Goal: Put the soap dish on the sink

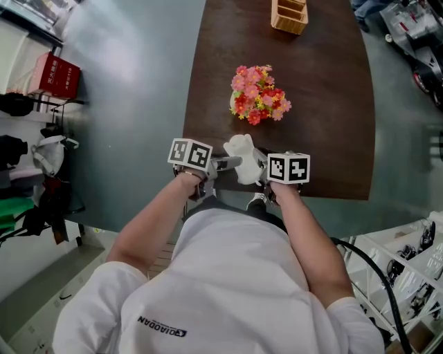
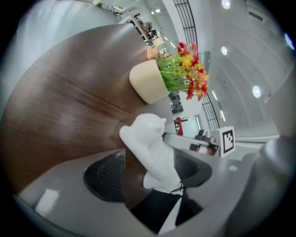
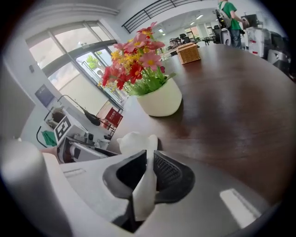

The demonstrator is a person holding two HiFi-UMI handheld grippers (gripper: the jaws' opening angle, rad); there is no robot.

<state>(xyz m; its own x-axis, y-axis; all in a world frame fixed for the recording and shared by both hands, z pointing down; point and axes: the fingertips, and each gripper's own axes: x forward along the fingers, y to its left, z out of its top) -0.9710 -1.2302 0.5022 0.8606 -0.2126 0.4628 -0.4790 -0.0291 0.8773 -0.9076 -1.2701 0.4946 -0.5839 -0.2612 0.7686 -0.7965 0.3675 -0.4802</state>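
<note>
The soap dish [image 1: 241,157] is a white animal-shaped piece held just above the near edge of the brown table [image 1: 332,124]. My right gripper [image 1: 257,169] is shut on it: in the right gripper view a thin white edge of the dish [image 3: 138,143] is pinched between the two dark pads [image 3: 147,173]. My left gripper [image 1: 228,164] comes in from the left with its jaws wide. In the left gripper view the dish [image 2: 150,152] stands between the pads [image 2: 148,178], close to the right pad and apart from the left pad [image 2: 104,178].
A cream pot of red, pink and yellow flowers [image 1: 257,97] stands on the table just beyond the grippers. A wooden slatted box [image 1: 289,15] sits at the far edge. Grey floor surrounds the table, with racks and clutter at the left and lower right.
</note>
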